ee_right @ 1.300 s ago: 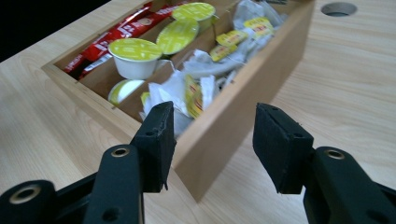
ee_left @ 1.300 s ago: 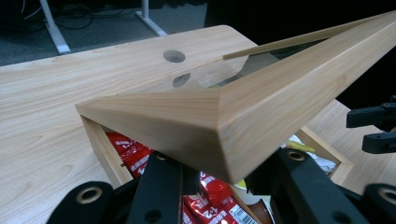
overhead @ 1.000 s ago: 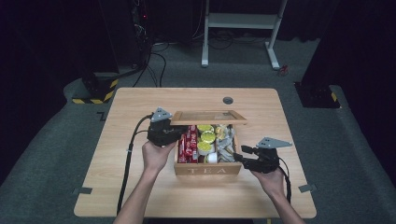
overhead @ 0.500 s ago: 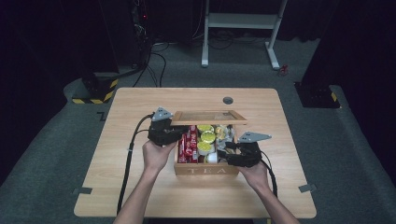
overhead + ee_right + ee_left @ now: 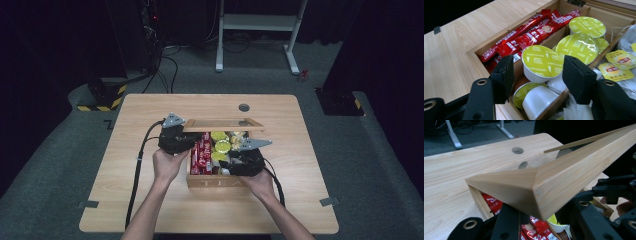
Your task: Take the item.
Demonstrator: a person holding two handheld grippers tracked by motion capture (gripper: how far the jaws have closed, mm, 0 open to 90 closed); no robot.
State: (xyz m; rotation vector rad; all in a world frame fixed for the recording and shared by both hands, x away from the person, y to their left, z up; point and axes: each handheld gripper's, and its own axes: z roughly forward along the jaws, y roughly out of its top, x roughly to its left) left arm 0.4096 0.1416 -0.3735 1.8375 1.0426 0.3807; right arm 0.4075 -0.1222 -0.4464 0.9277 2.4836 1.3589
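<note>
Tea box (image 5: 220, 181) held open on the bench (image 5: 150, 200)

Left gripper (image 5: 539, 220) fingers clenched on the raised lid (image 5: 222, 124); right gripper (image 5: 537, 72) fingers spread around a green-topped capsule (image 5: 541, 62) beside red sachets (image 5: 524, 37).

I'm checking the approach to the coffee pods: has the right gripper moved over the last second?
Yes. In the high view the right gripper has shifted left, from beyond the tea box's right side to over its compartments, jaws open around a cappuccino pod.
</note>
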